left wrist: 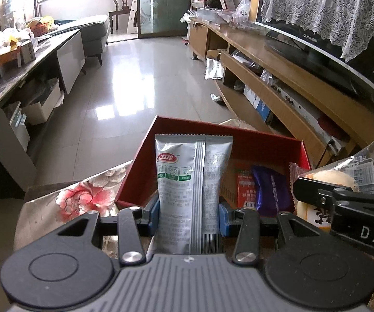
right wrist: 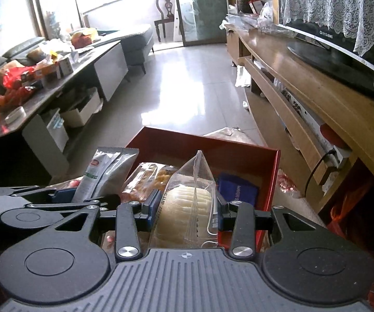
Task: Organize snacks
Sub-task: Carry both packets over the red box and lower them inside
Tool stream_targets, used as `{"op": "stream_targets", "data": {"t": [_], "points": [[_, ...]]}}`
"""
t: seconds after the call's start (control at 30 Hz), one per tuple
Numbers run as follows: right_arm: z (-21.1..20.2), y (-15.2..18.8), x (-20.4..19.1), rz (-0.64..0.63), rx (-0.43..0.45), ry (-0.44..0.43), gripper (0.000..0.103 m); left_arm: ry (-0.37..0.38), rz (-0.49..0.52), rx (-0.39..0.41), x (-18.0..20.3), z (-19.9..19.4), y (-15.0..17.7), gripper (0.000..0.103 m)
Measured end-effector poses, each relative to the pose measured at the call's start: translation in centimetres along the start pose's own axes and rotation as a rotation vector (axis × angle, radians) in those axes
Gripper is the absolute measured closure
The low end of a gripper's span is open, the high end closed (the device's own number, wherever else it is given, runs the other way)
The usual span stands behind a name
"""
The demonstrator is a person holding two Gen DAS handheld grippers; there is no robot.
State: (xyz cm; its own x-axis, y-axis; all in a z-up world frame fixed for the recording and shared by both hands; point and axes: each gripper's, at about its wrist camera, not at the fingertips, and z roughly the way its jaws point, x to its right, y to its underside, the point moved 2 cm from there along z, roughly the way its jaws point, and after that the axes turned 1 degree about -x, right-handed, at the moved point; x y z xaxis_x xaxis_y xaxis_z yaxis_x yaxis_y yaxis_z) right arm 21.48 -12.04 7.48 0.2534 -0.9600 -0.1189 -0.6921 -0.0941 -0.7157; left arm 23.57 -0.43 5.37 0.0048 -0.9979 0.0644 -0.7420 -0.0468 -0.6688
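1. Left wrist view: the left hand-held gripper (left wrist: 189,214) squeezes a tall silver snack packet (left wrist: 193,182), held up in front of the red box (left wrist: 270,140). A purple packet (left wrist: 271,192) lies inside the box.
2. Right wrist view: the right hand-held gripper (right wrist: 185,208) squeezes a clear bag with a pale bun (right wrist: 187,208), just at the near edge of the red box (right wrist: 272,179).
3. Both snacks look on their way in. Next, I think, carry each over the box and let go.

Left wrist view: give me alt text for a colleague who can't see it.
The left gripper is shut on an upright silver snack packet, in front of an open red box holding a purple packet. At right, the right gripper holds a bagged bun.
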Motion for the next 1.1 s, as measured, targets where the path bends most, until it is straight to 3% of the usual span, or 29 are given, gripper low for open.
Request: {"op": "stream_targets", "data": {"t": [0.57, 1.1], "points": [[3.7, -2.3, 2.1, -0.007, -0.006, 0.051, 0.055, -0.03, -0.002, -0.013, 1.6, 5.0, -2.7, 0.057], [7.8, -2.3, 4.0, 0.015, -0.051, 0.059, 0.055, -0.06, 0.032, -0.046, 2.6, 9.3, -3.3, 0.057]]}}
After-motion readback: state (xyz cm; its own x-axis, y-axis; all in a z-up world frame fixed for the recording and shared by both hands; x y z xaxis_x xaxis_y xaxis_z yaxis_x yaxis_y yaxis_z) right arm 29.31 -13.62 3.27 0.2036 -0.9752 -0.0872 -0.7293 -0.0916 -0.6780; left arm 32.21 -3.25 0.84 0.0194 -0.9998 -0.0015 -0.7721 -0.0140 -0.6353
